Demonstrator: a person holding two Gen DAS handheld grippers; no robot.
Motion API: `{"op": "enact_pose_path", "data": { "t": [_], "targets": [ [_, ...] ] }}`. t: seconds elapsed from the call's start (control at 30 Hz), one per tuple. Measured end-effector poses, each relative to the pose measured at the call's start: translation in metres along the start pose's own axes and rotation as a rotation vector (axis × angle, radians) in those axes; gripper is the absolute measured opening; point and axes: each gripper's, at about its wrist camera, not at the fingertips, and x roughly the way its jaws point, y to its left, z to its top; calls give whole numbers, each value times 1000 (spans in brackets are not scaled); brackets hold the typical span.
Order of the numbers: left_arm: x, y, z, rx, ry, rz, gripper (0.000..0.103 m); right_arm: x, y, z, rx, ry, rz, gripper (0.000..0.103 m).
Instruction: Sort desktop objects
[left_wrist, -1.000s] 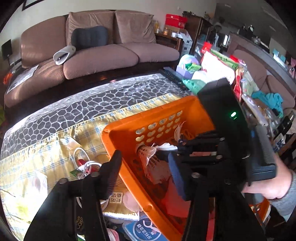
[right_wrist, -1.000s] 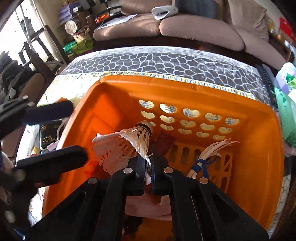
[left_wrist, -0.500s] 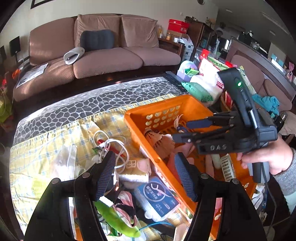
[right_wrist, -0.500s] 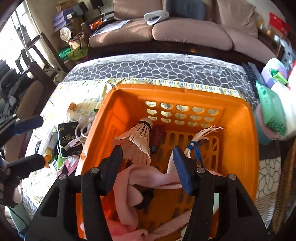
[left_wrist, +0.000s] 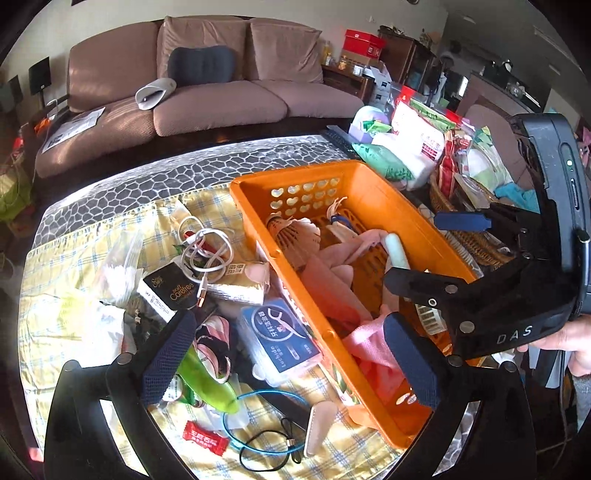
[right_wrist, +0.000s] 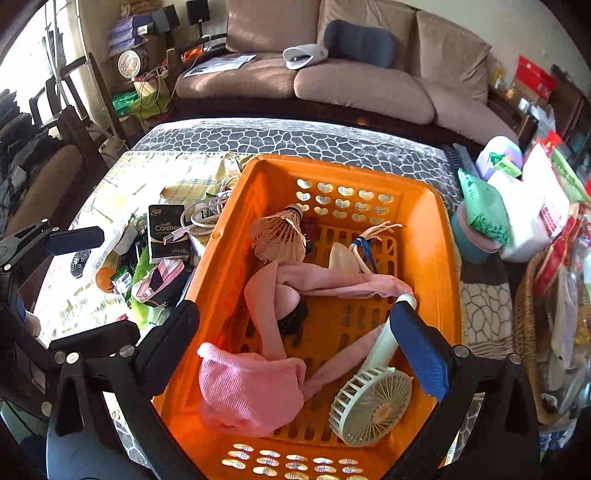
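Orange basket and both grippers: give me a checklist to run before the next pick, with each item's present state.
1. Right gripper empty, jaws opening: ok.
2. Left gripper empty, jaws opening: ok.
3. Shuttlecock lying inside the orange basket: ok.
4. Room left in the basket beside the pink cloth and handheld fan: ok.
5. Items left on the table, such as the floss box and white cable: not ok, unsorted.
6. Which item goes next: cannot tell.
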Motion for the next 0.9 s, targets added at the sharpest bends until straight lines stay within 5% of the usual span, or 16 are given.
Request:
{"op": "enact_pose_path", "data": {
  "t": [0.9],
  "targets": [
    [-108, 29, -76, -87, -84, 138, 103, -85, 60, -60, 32, -110, 38, 103]
  ]
}}
